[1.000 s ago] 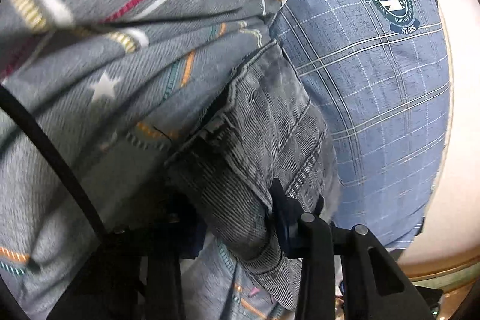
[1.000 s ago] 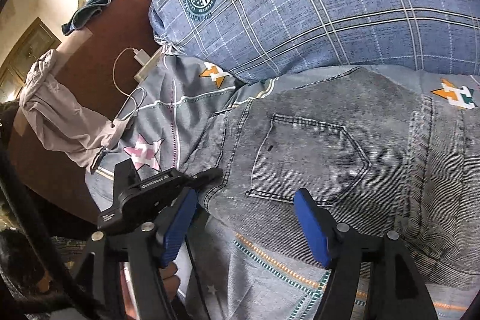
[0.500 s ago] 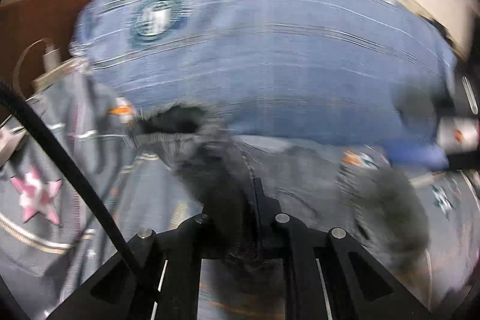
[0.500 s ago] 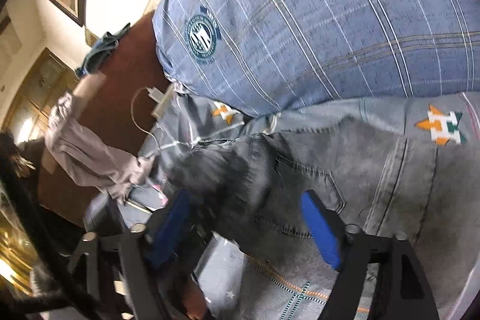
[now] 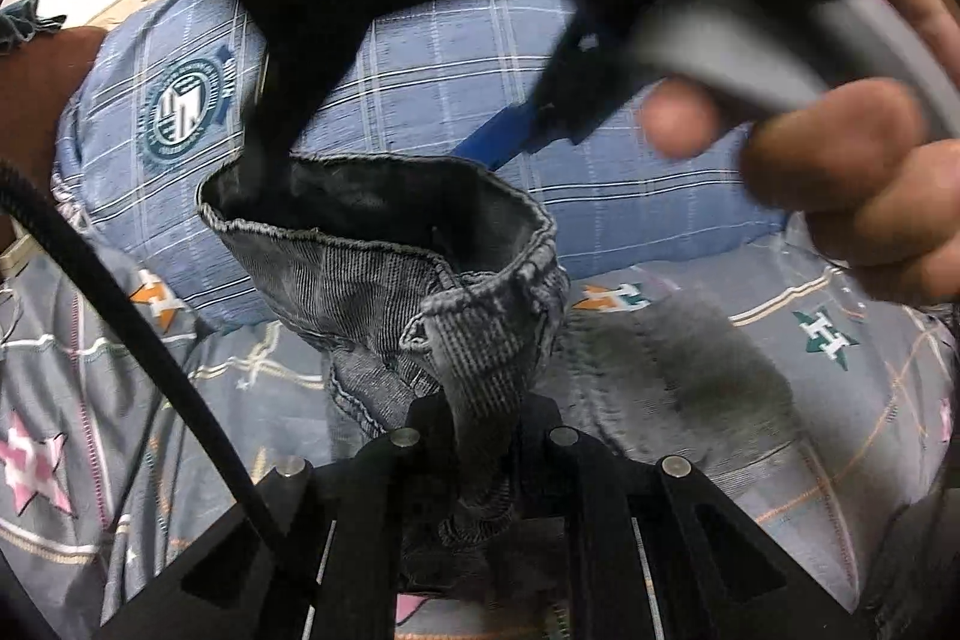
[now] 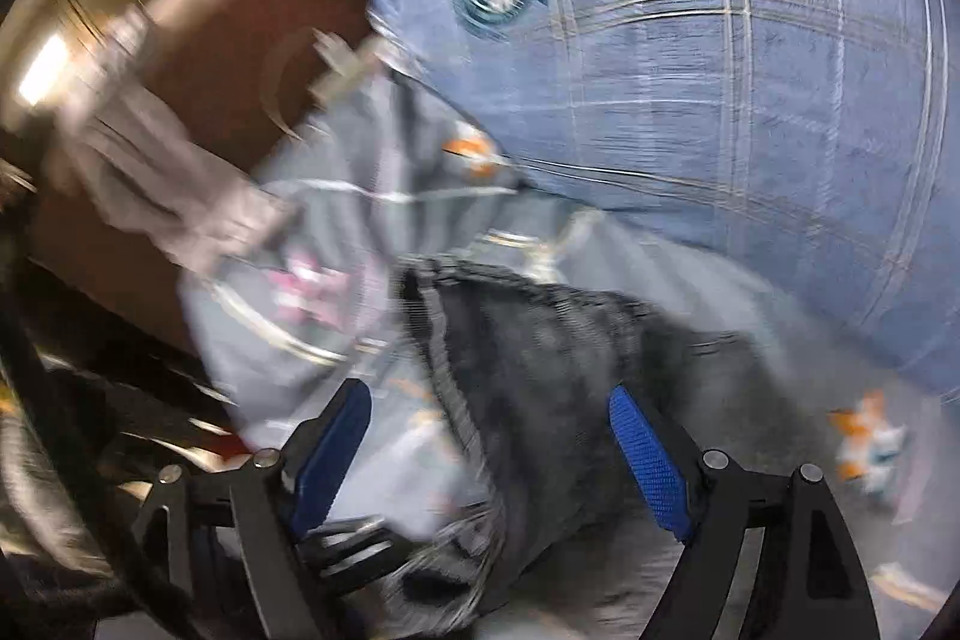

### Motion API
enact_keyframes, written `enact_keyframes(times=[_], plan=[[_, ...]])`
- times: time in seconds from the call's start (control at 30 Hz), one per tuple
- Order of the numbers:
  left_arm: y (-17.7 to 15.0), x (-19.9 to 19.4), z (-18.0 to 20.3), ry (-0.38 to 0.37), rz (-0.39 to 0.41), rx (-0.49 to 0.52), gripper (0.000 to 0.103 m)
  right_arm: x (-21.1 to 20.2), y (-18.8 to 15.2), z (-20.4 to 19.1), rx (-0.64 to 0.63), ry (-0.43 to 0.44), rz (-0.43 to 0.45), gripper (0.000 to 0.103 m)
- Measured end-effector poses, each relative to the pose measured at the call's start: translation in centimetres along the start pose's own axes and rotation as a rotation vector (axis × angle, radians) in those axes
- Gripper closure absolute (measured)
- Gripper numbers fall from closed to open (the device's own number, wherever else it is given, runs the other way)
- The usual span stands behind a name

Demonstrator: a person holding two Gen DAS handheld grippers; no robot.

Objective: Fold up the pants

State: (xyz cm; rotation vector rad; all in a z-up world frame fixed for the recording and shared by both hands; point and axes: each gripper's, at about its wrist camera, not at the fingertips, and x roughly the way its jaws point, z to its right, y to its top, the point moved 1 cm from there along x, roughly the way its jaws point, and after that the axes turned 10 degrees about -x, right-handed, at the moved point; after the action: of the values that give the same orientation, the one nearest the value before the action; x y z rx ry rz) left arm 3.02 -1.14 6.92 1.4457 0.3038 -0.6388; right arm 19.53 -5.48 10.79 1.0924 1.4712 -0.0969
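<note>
Grey denim pants (image 5: 384, 280) lie on a bed, their waistband lifted into an open loop. In the left wrist view my left gripper (image 5: 486, 415) is shut on a fold of that waistband and holds it up. A hand carries my right gripper above the loop; one black finger (image 5: 270, 100) dips toward the opening and its blue pad (image 5: 498, 139) shows behind the rim. The right wrist view is blurred. There my right gripper (image 6: 492, 454) stands open, the pants (image 6: 540, 388) between its blue pads (image 6: 648, 460) without being pinched.
A blue plaid pillow (image 5: 420, 58) with a round crest lies just behind the pants. A grey star-print sheet (image 5: 78, 370) covers the bed. Left of it stands brown wooden furniture (image 6: 240, 22) with a pale garment (image 6: 150, 172) draped over it. A black cable (image 5: 120, 304) crosses the left wrist view.
My left gripper has shut on the waistband, rolled and raised it off the sheet. The right gripper stayed open, rose and now hangs over the lifted waistband.
</note>
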Motion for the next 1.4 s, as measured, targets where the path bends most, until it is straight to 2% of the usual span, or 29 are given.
enact_keyframes(times=[0.03, 0.07, 0.1, 0.2, 0.3, 0.47, 0.6, 0.7, 0.8, 0.87, 0.9, 0.93, 0.97, 1.0, 1.07, 1.13, 1.23, 1.3, 1.4], plan=[[0.0, -0.1, 0.2, -0.012, 0.005, 0.008, 0.092, 0.5, -0.1, 0.0, -0.004, -0.020, -0.028, 0.044], [-0.1, -0.2, 0.4, -0.020, 0.006, 0.017, 0.092, 0.9, -0.4, 0.1, -0.002, -0.056, -0.057, 0.062], [-0.1, -0.2, 0.6, -0.030, 0.000, 0.019, 0.092, 1.3, -0.9, 0.4, 0.008, -0.089, -0.079, 0.071], [-0.5, 0.0, 1.2, -0.072, -0.016, 0.025, 0.092, 0.8, -3.2, 1.4, 0.046, -0.119, -0.048, 0.084], [-1.0, -0.5, 2.6, -0.106, -0.008, 0.064, 0.092, -1.4, -6.0, 2.7, 0.133, -0.124, 0.040, 0.090], [-0.1, 0.0, 5.2, -0.222, -0.061, 0.066, 0.092, -5.3, -11.5, 6.7, 0.334, -0.034, 0.230, 0.091], [-0.1, 3.3, 8.0, -0.308, -0.180, 0.091, 0.092, -5.7, -18.2, 11.9, 0.536, 0.049, 0.352, 0.091], [-0.9, 6.2, 10.4, -0.322, -0.254, 0.099, 0.092, -4.2, -21.4, 15.5, 0.668, 0.083, 0.340, 0.091], [-0.4, 7.0, 12.0, -0.313, -0.258, 0.101, 0.092, -4.4, -22.2, 17.4, 0.715, 0.118, 0.356, 0.091], [-0.1, 7.3, 12.6, -0.322, -0.270, 0.094, 0.090, -4.8, -22.5, 17.7, 0.726, 0.108, 0.366, 0.087], [-0.4, 7.8, 12.7, -0.337, -0.302, 0.095, 0.079, -4.7, -22.9, 18.1, 0.744, 0.096, 0.354, 0.083], [-0.8, 8.4, 12.8, -0.366, -0.355, 0.097, 0.066, -4.4, -23.2, 18.3, 0.753, 0.074, 0.327, 0.075], [-1.2, 8.8, 12.9, -0.393, -0.401, 0.097, 0.064, -4.1, -23.7, 18.5, 0.762, 0.035, 0.297, 0.071], [-1.5, 8.9, 12.7, -0.414, -0.421, 0.094, 0.064, -4.1, -24.4, 19.0, 0.796, -0.020, 0.270, 0.066], [-2.0, 8.2, 11.9, -0.471, -0.434, 0.060, 0.062, -4.6, -24.7, 19.1, 0.821, -0.027, 0.279, 0.066], [-2.0, 6.9, 9.8, -0.521, -0.419, 0.002, 0.050, -6.2, -25.2, 18.9, 0.830, -0.013, 0.336, 0.050], [-1.4, 5.4, 6.2, -0.540, -0.385, -0.074, 0.047, -8.8, -24.9, 16.9, 0.797, -0.102, 0.389, 0.048], [-0.6, 4.5, 3.5, -0.515, -0.351, -0.126, 0.046, -10.1, -24.6, 14.8, 0.737, -0.161, 0.400, 0.048], [-0.2, 4.3, 0.9, -0.427, -0.299, -0.161, 0.044, -9.1, -24.5, 11.9, 0.668, -0.140, 0.366, 0.048]])
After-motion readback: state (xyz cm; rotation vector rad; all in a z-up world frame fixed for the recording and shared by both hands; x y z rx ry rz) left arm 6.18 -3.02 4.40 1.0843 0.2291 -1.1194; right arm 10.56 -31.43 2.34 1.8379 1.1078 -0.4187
